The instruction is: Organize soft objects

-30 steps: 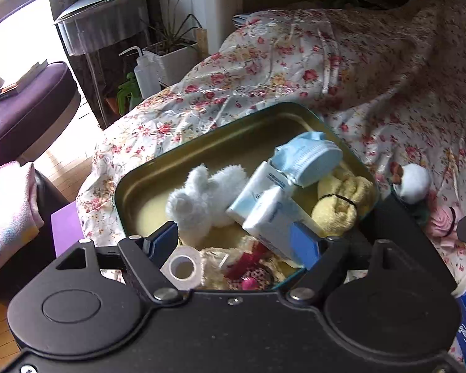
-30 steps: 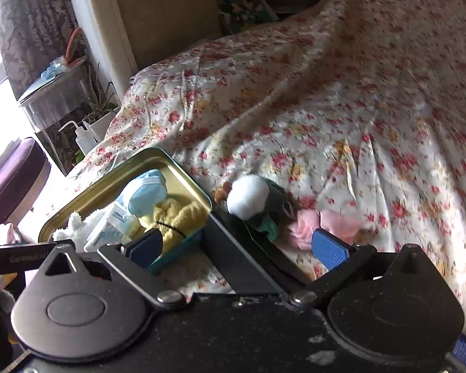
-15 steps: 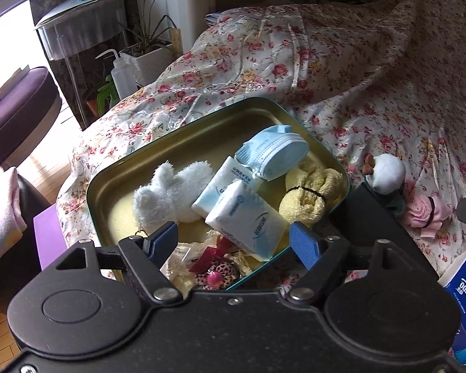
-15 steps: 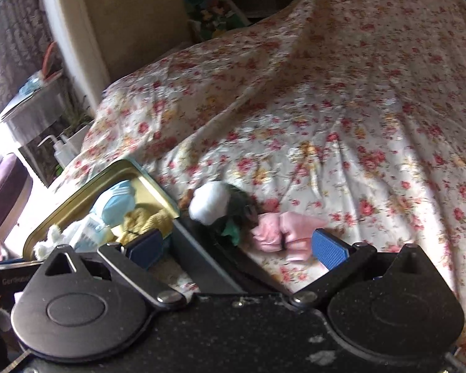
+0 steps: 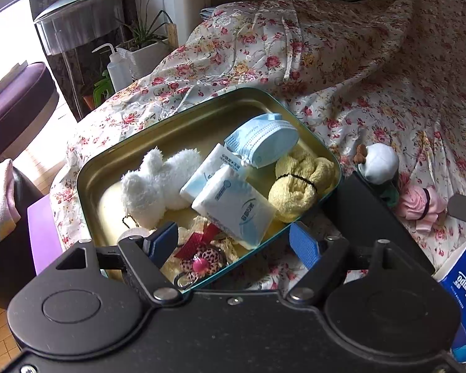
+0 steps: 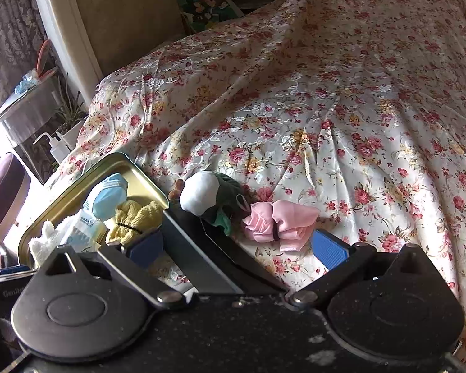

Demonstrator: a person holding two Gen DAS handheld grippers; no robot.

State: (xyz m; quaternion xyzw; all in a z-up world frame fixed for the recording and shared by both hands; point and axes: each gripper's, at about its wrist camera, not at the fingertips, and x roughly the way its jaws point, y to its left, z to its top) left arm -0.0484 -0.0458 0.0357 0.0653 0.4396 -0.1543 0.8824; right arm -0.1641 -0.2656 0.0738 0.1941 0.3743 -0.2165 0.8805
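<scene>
On the bed [image 6: 341,118] sits the tin [image 5: 177,121], already holding a white plush [image 5: 152,183], two tissue packs [image 5: 233,206], a blue mask [image 5: 264,143] and a yellow cloth [image 5: 298,186]. Two soft things are not yet in: a white-and-green toy [image 6: 208,195] just beside the tin's corner, and a pink bundle [image 6: 279,220] touching it on the far side.

The left claw [image 5: 236,244] hangs over the tin's near edge, jaws apart and empty. The right claw [image 6: 236,248] hovers just short of the toy and the bundle, jaws wide apart, nothing between them.

I'd take the pink bundle with the right claw: come down straddling its black band, where it is tightest, and close there so the loose cloth doesn't slip. Keep clear of the toy, then set the bundle in the bare back of the tin.
</scene>
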